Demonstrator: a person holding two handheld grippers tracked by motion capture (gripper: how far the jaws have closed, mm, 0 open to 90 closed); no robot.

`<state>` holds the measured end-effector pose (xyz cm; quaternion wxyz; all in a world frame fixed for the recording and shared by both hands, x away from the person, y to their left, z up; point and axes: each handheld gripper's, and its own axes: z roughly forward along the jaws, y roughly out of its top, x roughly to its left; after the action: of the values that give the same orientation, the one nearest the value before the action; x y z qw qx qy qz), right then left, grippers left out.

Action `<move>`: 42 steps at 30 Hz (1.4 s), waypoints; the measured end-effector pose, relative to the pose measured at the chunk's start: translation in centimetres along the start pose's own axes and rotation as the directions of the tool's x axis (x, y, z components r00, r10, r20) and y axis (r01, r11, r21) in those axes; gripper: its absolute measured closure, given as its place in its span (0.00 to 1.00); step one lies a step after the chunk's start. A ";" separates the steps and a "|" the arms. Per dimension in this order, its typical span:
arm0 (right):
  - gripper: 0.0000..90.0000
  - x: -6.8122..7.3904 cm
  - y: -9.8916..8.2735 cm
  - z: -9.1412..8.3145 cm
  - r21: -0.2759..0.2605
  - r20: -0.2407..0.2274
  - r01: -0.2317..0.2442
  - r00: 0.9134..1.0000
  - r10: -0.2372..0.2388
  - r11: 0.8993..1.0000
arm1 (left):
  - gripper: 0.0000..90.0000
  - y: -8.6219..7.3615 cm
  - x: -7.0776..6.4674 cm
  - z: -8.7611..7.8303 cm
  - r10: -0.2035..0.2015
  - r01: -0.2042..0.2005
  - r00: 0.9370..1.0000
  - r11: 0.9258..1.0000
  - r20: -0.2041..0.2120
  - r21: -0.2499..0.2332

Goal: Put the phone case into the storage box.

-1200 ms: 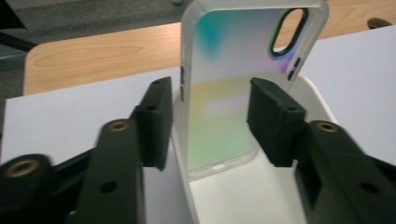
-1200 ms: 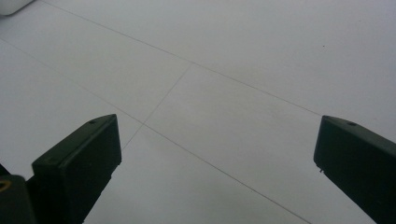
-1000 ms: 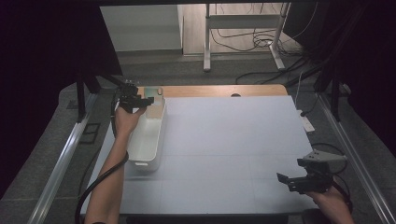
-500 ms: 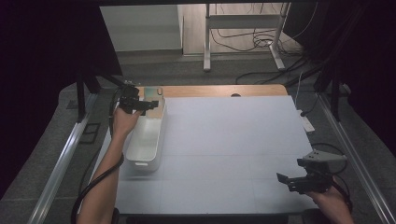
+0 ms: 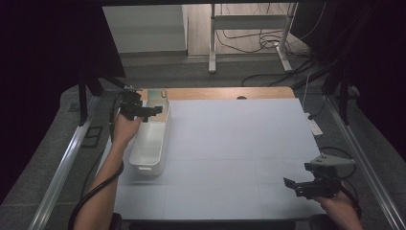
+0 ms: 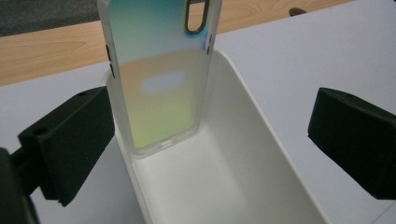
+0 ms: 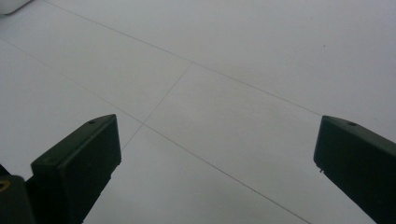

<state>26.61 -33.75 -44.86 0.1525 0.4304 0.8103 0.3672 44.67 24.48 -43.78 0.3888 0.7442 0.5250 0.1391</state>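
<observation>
Phone case (image 6: pixel 161 70) (shiny, rainbow-colored) leans upright in the far end of the white bin (image 6: pixel 261 154). Left gripper (image 6: pixel 210 140) has just opened wide, touching nothing. Right gripper (image 7: pixel 217 158) hangs open over the table (image 5: pixel 239 143).

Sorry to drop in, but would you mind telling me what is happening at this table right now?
A person is working with a two-jaw gripper in each hand. The left gripper has just been opening its jaws over the far end of a white bin; an iridescent phone case leans inside against that end wall, clear of both pads. The right gripper hovers open over the bare white table, near the right front corner, holding nothing.
</observation>
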 end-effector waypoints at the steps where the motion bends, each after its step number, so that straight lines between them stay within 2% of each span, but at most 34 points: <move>1: 0.00 0.0 0.0 0.0 0.000 0.000 0.000 1.000 0.000 1.000 | 0.01 -0.1 -0.1 -0.1 0.009 -0.009 1.000 1.000 0.002 0.001; 13: 0.00 0.0 0.0 0.0 0.001 0.002 0.000 1.000 0.000 1.000 | 0.00 -1.0 -1.6 -1.0 0.070 -0.070 0.998 0.998 0.005 -0.001; 21: 0.00 0.0 0.0 0.0 -0.001 0.009 -0.006 1.000 0.006 1.000 | 0.00 -1.8 -2.5 -1.8 0.096 -0.095 0.995 0.995 0.038 -0.016; 25: 0.00 0.0 0.0 0.0 0.001 0.008 -0.009 1.000 0.009 1.000 | 0.00 -2.1 -2.9 -2.1 0.116 -0.115 0.992 0.993 0.046 -0.017; 28: 0.00 0.0 0.0 0.0 0.001 0.011 -0.006 1.000 0.006 1.000 | 0.00 -2.4 -3.4 -2.5 0.145 -0.144 0.987 0.989 0.062 -0.031; 42: 0.00 0.1 0.0 0.0 -0.001 0.018 -0.003 1.000 0.003 1.000 | 0.00 -3.6 -4.6 -3.5 0.175 -0.170 0.980 0.984 0.095 -0.055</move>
<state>26.57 -33.66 -44.82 0.1593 0.4351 0.8081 0.3638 38.22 22.38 -43.16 0.4184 0.7836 0.4350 0.1472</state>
